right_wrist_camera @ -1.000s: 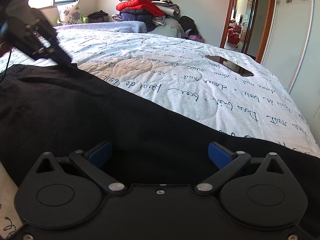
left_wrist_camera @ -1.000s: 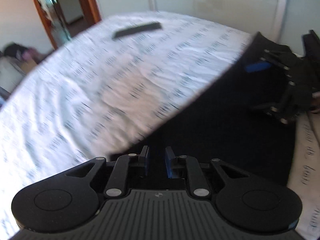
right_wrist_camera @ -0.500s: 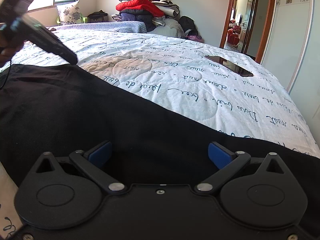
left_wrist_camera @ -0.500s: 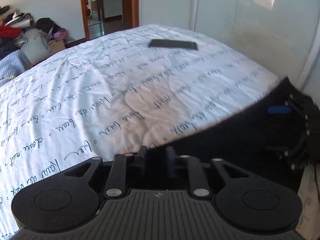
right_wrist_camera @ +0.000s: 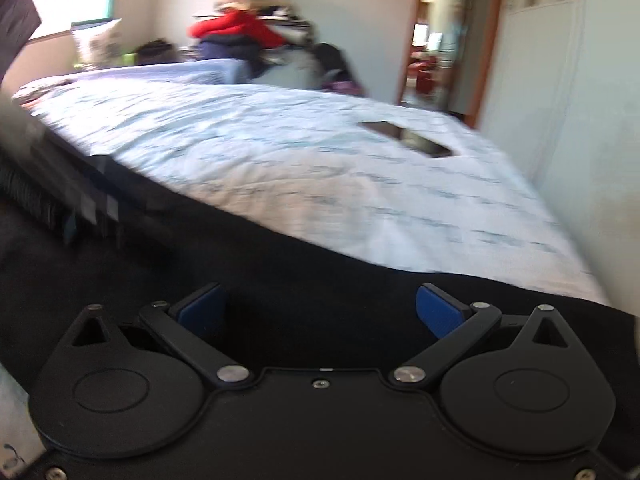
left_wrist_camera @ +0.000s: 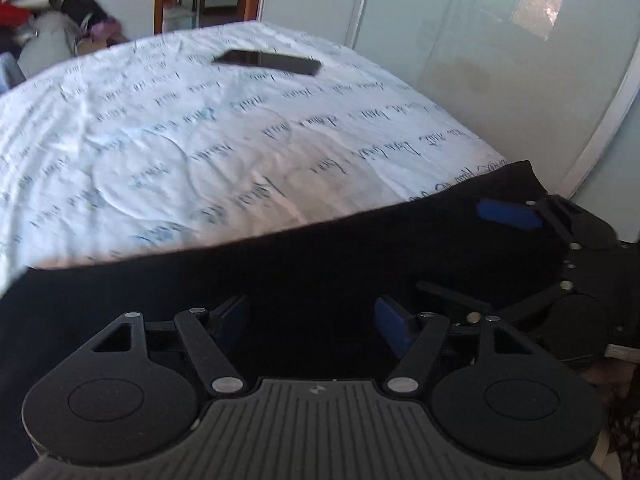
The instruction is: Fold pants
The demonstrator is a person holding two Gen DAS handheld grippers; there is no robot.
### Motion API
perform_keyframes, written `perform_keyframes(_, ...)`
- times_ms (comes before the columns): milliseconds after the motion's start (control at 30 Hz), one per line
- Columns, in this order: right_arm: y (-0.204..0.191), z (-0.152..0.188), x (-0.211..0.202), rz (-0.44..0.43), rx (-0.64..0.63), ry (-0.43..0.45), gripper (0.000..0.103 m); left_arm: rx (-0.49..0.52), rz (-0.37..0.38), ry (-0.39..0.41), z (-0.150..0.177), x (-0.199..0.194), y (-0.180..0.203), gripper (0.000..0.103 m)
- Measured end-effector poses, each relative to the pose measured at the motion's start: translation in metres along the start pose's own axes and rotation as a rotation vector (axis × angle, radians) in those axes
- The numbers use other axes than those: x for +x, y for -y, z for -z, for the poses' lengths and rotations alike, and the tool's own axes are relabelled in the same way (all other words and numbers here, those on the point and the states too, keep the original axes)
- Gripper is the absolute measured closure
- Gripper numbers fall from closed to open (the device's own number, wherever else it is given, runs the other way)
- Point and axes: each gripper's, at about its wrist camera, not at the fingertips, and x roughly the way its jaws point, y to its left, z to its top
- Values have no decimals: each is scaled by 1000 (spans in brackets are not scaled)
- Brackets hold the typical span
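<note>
Although the right wrist view is blurred, both views place the black pants (left_wrist_camera: 320, 256) flat along the near edge of the bed (left_wrist_camera: 200, 152), directly beneath and ahead of both tools. The left gripper (left_wrist_camera: 310, 316) has its fingers spread wide, holding nothing; the right gripper (right_wrist_camera: 320, 306) likewise stands wide apart and empty, just above the cloth. The garment's long axis runs across both views, left to right, parallel to the bed edge. Each gripper sits over the fabric, the two close together; neither is clearly nearer. A phone (left_wrist_camera: 267, 62) lies well apart, farther up the bed.
</note>
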Motion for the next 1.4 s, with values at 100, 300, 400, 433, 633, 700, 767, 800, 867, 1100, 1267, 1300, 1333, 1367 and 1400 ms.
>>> perform_keyframes(100,26,4,-6,78,103,-83,0,22,-103,32,0,18,9,22)
perform_keyframes(300,74,10,-29,66,141,-13,0,23,-63,103,-12,1,34,22)
perform_keyframes(400,88,2,-5,113,127,-115,1,61,-25,73,-13,16,54,21)
perform_keyframes(433,92,1,8,114,113,-145,1,65,-53,52,-14,29,57,20)
perform_keyframes(633,107,-8,17,120,153,-112,0,3,-160,90,-26,48,62,16)
perform_keyframes(700,108,-3,-5,125,142,-102,0,-4,-116,107,-21,33,71,14)
perform_keyframes(767,114,5,-16,97,140,-134,0,8,-86,110,-15,27,82,13)
perform_keyframes(800,118,10,-15,94,141,-165,0,11,-83,101,-14,30,87,12)
perform_keyframes(867,130,18,2,98,152,-209,0,12,-97,77,-13,44,98,11)
perform_keyframes(1100,166,4,7,65,276,-165,0,-19,-231,58,-28,64,116,2)
perform_keyframes(1267,169,9,4,77,177,-195,0,-62,-192,64,-23,62,116,0)
perform_keyframes(1300,172,12,14,83,166,-217,0,-58,-210,56,-23,67,118,0)
perform_keyframes(1333,179,15,20,71,193,-218,0,-42,-236,76,-22,71,122,0)
perform_keyframes(1367,190,16,16,68,256,-206,1,-14,-262,97,-21,72,127,0)
perform_keyframes(1400,194,14,10,110,291,-195,1,16,-279,104,-21,72,132,0)
